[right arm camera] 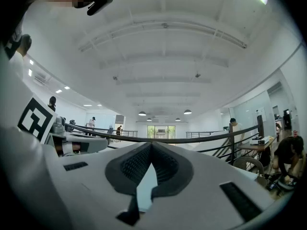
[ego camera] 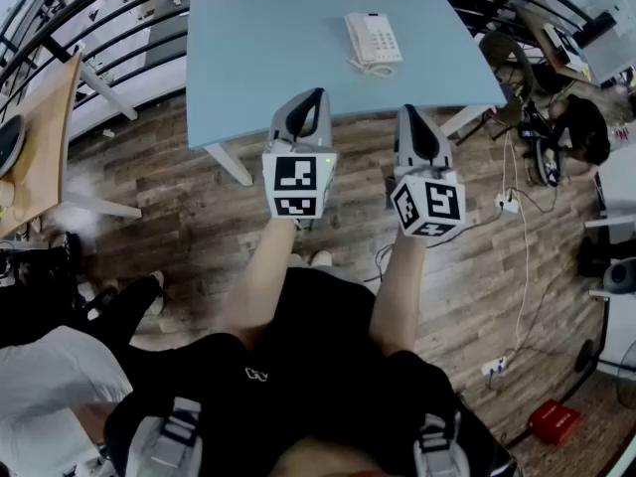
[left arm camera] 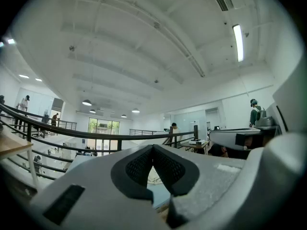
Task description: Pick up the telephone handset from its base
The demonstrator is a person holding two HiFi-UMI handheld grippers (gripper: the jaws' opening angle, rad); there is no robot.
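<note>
White telephone [ego camera: 373, 40] sits far right on the pale blue table [ego camera: 268, 58], well apart from both grippers. Left gripper [ego camera: 314, 97] and right gripper [ego camera: 409, 115] hover level by the table's near edge, jaws pressed together, gripping nothing. The handset [ego camera: 356, 34] looks cradled, but it's too small to be sure.

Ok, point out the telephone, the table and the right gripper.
telephone [ego camera: 374, 40]: head view, middle of its white body.
table [ego camera: 268, 58]: head view, bare blue top.
right gripper [right arm camera: 151, 146]: right gripper view, where its shut fingertips meet.
</note>
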